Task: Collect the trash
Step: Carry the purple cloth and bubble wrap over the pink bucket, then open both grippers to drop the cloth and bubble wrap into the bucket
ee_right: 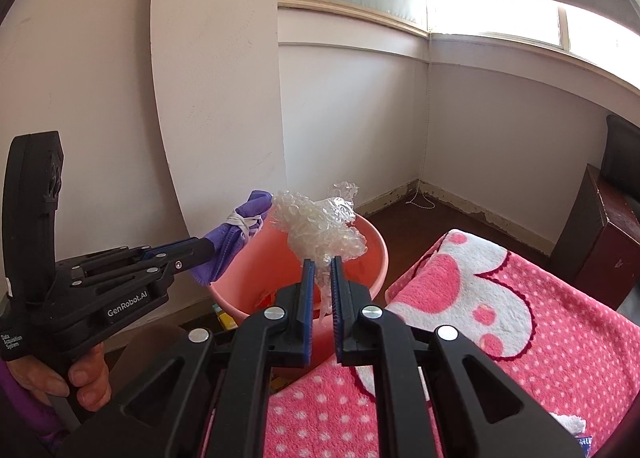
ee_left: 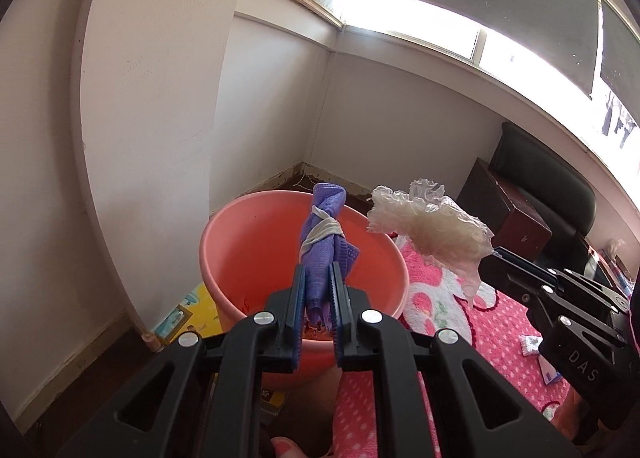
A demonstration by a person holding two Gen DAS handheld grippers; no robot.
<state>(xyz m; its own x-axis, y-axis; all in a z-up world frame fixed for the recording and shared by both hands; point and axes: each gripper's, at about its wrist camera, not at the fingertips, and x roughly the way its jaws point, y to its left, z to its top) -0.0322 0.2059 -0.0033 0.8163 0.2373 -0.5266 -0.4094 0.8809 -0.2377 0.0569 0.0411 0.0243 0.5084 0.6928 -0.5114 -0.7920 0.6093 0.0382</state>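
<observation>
Progress: both pieces of trash are already picked up and held over or beside the salmon-pink plastic bucket (ee_left: 256,250); judging from this, the drop has not yet been made.
Left gripper (ee_left: 318,290): fingers closed on a purple face mask (ee_left: 322,242), rolled up and bound with its own white ear loops; it stands above the bucket's mouth.
Right gripper (ee_right: 322,286): fingers clamped on the thin tail of a crumpled wad of clear bubble wrap (ee_right: 320,225); the wad hangs at the bucket's near rim, over the opening.
Mask, look: soft pleated fabric, twisted into a tight stick, lower end frayed out between the pads.
Bubble wrap, look: light, glossy, puffed wide above the grip.
Bucket: on the dark floor in the room's corner, just beside the corner of the bed with its pink dotted blanket (ee_right: 500,322); some orange scraps lie at the bottom.
Left to do: release both items; a small white scrap (ee_left: 530,346) on the blanket may be further trash.
</observation>
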